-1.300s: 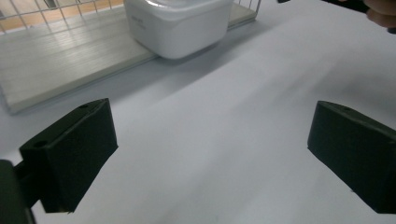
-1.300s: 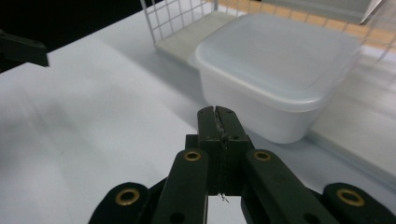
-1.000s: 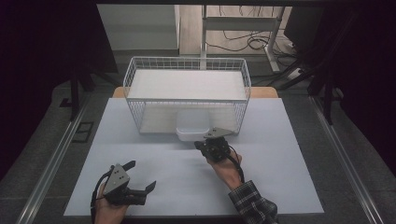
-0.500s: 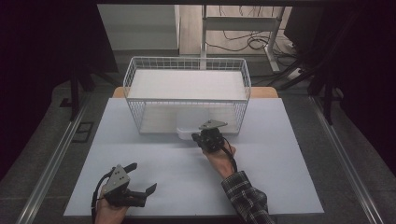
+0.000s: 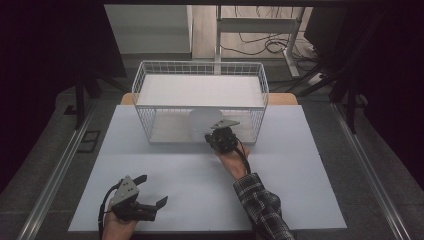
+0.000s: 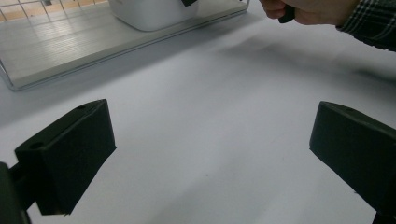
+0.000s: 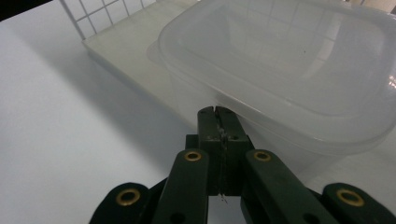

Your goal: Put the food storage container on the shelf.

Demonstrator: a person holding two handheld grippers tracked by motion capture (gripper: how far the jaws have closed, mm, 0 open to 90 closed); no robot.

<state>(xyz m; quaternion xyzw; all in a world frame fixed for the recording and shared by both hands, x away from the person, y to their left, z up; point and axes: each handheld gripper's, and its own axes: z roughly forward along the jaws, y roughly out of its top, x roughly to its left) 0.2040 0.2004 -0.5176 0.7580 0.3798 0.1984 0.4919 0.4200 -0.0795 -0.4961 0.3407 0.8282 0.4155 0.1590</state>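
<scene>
Right gripper [image 5: 216,140] pinching the rim of a translucent plastic tub [image 7: 289,70]; left gripper [image 5: 150,197] spread wide, holding nothing.

Right jaws pressed together on the tub's near rim, seen close in the right gripper view, with the tub tilted at the open front of the white wire basket [image 5: 150,95], partly over its pale floor panel. Basket standing at the far edge of the white bench [image 5: 300,190]. Left gripper resting near the bench's near-left corner, well apart from tub and basket.
</scene>
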